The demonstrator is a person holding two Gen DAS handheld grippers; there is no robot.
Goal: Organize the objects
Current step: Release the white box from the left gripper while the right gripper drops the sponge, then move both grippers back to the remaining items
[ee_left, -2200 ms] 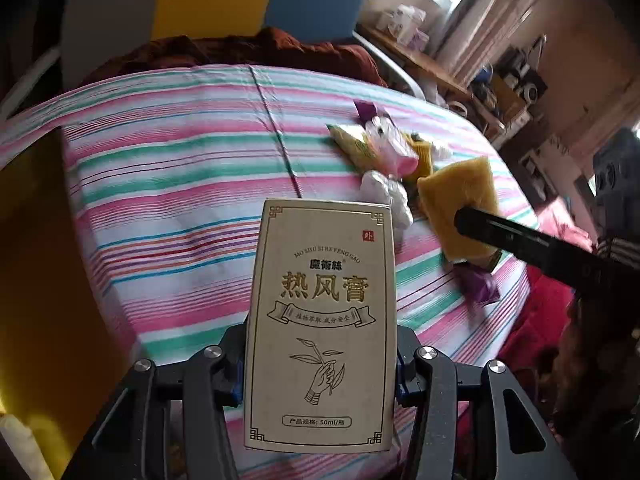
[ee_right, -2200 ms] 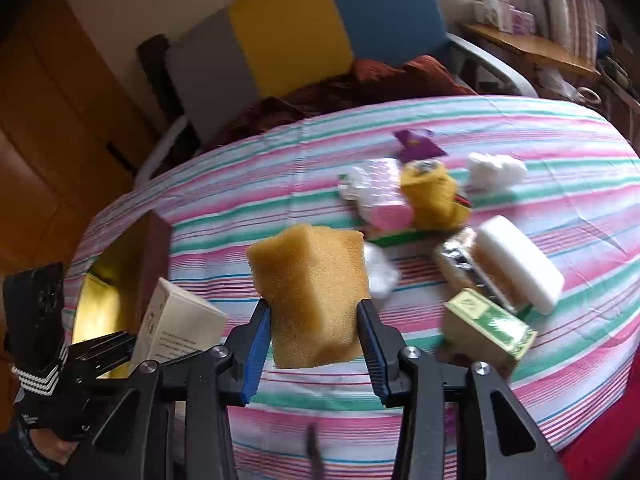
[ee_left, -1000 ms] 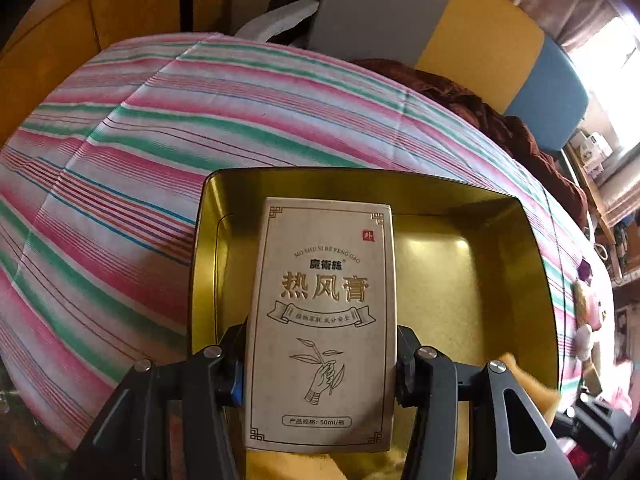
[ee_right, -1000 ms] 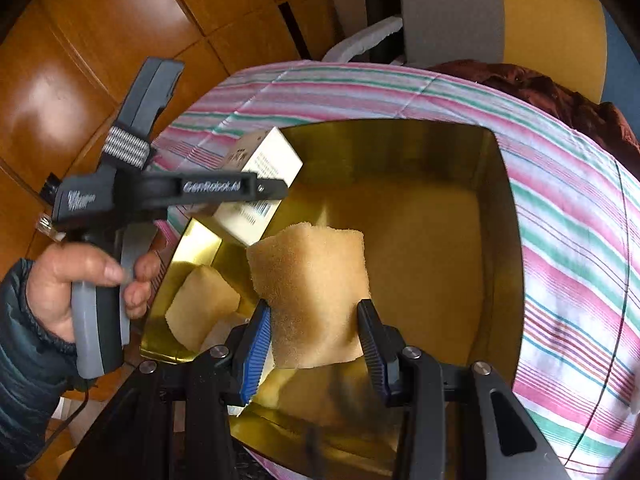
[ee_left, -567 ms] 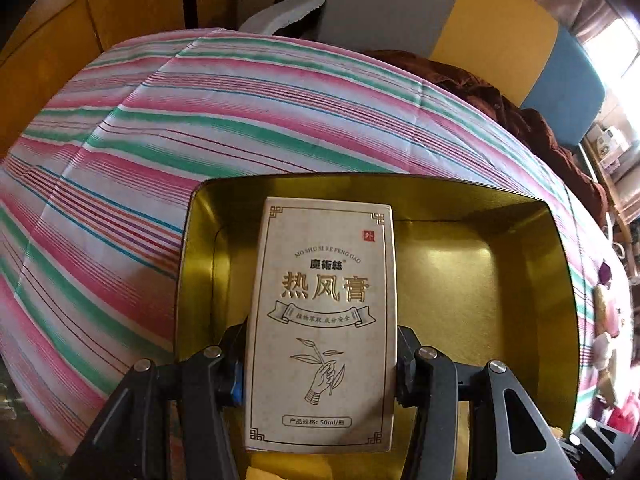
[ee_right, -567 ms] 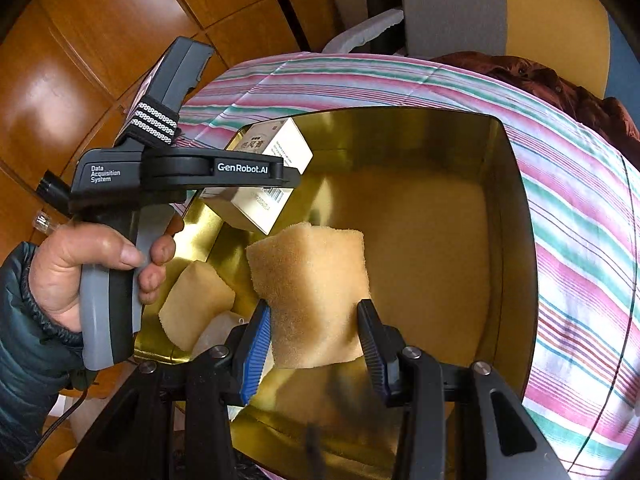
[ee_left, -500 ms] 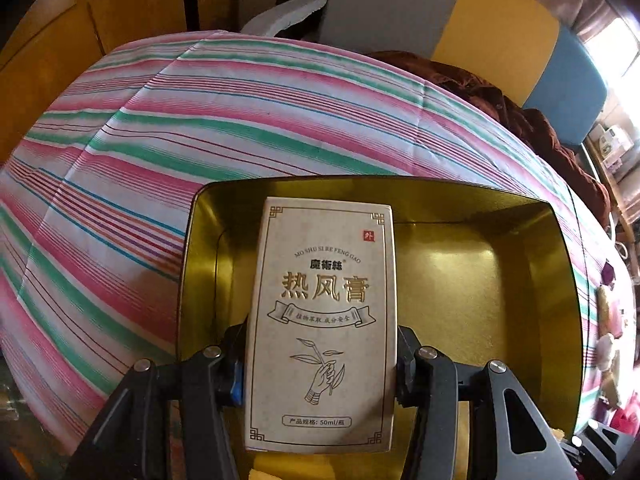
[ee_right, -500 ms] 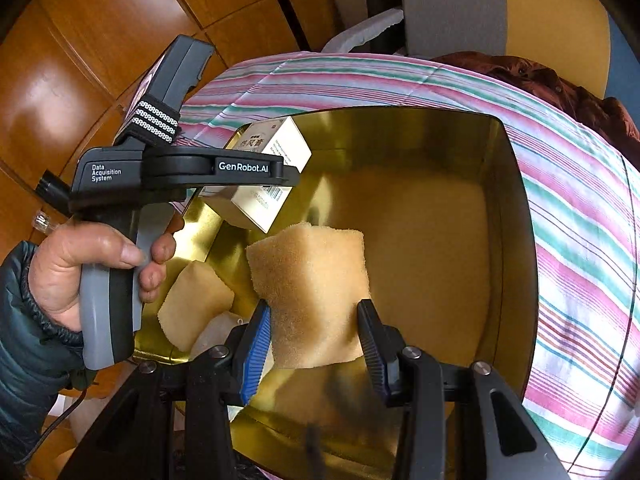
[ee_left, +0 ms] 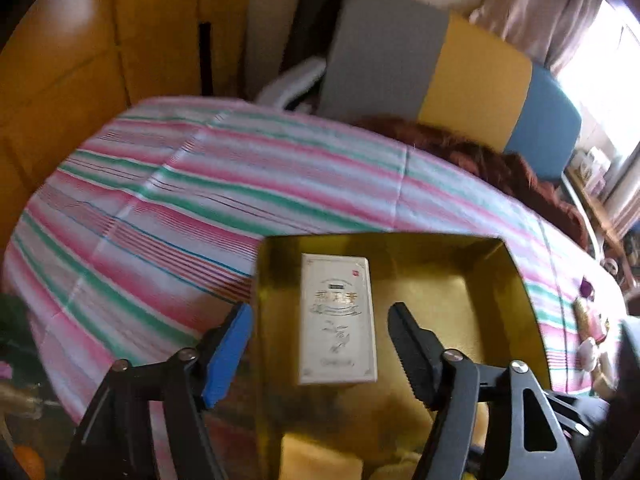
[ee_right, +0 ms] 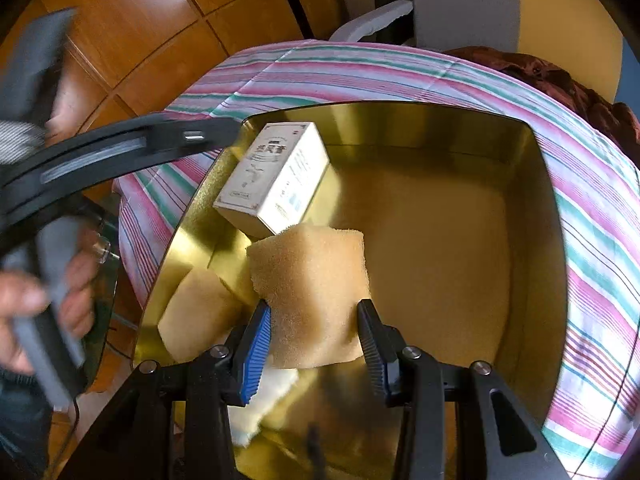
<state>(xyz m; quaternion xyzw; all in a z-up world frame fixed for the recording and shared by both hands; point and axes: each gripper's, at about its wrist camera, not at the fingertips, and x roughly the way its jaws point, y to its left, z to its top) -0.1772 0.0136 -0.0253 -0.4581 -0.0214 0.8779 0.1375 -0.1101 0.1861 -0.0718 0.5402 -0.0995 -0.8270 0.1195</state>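
Home room, striped tablecloth (ee_left: 224, 184), cushioned chair (ee_left: 472, 76), curtains (ee_left: 552, 12)

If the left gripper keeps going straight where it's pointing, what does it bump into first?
Probably the white cardboard box lying in the gold metal tin. The left gripper, its jaws opening, has the box between them, not pressed. Depth is unclear, so that is a guess.

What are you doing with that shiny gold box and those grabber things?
A person is tidying things into the gold tin with a grabber in each hand. The left gripper is opening and no longer touches the white box, which sits inside the tin near its left wall. The right gripper is squeezing a yellow sponge over the tin, not yet let go. Another sponge piece already lies inside.
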